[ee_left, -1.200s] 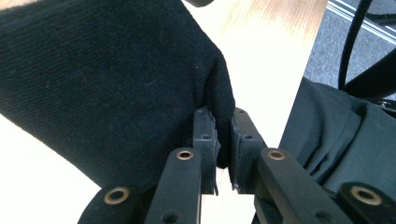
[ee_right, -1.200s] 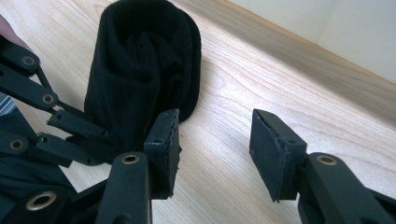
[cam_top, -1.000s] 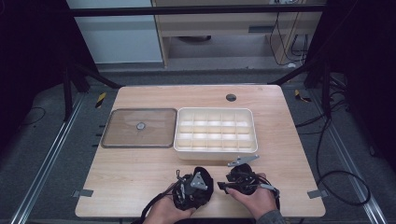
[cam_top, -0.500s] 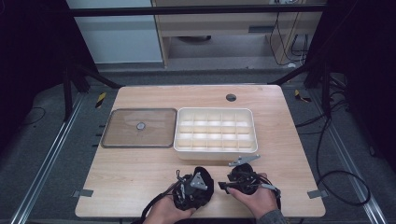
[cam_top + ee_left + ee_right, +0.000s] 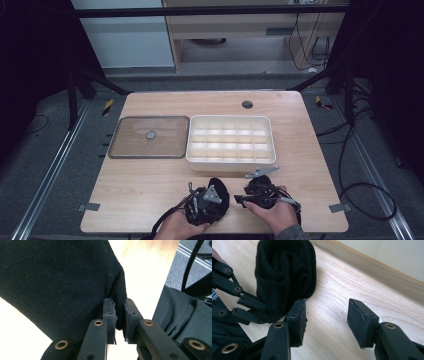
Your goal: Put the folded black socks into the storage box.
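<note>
One rolled black sock [image 5: 216,192], lying near the table's front edge [image 5: 150,220]: left gripper [image 5: 119,315] is pinching it, right gripper [image 5: 325,315] is gaping alongside. Likely next: carrying it to the divided tray [image 5: 230,157].

In the high view, the left gripper [image 5: 204,200] and hand cover most of the black cloth [image 5: 218,192] at the tabletop's near edge. The small round item on the lid [image 5: 150,134] is too small to identify. In the left gripper view, the top edge crops the cloth.
</note>
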Demonstrator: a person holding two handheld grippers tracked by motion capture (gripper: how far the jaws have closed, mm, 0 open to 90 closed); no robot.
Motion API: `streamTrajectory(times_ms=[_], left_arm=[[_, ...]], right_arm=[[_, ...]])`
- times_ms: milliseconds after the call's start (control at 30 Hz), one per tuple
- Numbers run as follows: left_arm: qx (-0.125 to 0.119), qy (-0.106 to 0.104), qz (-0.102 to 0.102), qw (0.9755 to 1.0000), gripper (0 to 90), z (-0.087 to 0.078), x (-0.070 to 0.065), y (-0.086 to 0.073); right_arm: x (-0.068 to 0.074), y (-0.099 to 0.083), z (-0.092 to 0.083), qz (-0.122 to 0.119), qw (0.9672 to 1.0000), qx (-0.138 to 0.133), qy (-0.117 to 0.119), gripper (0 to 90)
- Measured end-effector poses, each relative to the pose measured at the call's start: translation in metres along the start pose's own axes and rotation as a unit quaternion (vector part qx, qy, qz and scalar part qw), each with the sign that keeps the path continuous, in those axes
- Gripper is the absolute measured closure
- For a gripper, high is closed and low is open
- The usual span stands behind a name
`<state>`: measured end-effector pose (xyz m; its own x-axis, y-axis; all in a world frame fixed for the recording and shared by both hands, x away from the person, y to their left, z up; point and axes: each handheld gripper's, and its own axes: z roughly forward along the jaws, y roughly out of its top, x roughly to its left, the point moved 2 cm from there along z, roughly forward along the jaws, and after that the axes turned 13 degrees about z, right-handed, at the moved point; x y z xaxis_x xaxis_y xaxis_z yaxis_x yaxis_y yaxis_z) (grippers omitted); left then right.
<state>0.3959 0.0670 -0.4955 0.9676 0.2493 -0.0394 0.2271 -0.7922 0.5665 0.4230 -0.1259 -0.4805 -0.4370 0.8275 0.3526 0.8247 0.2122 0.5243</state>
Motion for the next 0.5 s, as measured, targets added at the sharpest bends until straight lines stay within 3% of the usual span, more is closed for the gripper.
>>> streamTrajectory(times_ms=[367, 500], left_arm=[[-0.02, 0.029, -0.001, 0.9994, 73.7, -0.009, 0.0, 0.005], [-0.032, 0.043, -0.007, 0.9985, 65.9, -0.011, 0.002, 0.006]], right_arm=[[0.0, -0.002, 0.0, 0.003, 1.0, -0.002, 0.001, 49.2], [-0.001, -0.002, 0.001, 0.002, 1.0, -0.003, 0.002, 48.9]])
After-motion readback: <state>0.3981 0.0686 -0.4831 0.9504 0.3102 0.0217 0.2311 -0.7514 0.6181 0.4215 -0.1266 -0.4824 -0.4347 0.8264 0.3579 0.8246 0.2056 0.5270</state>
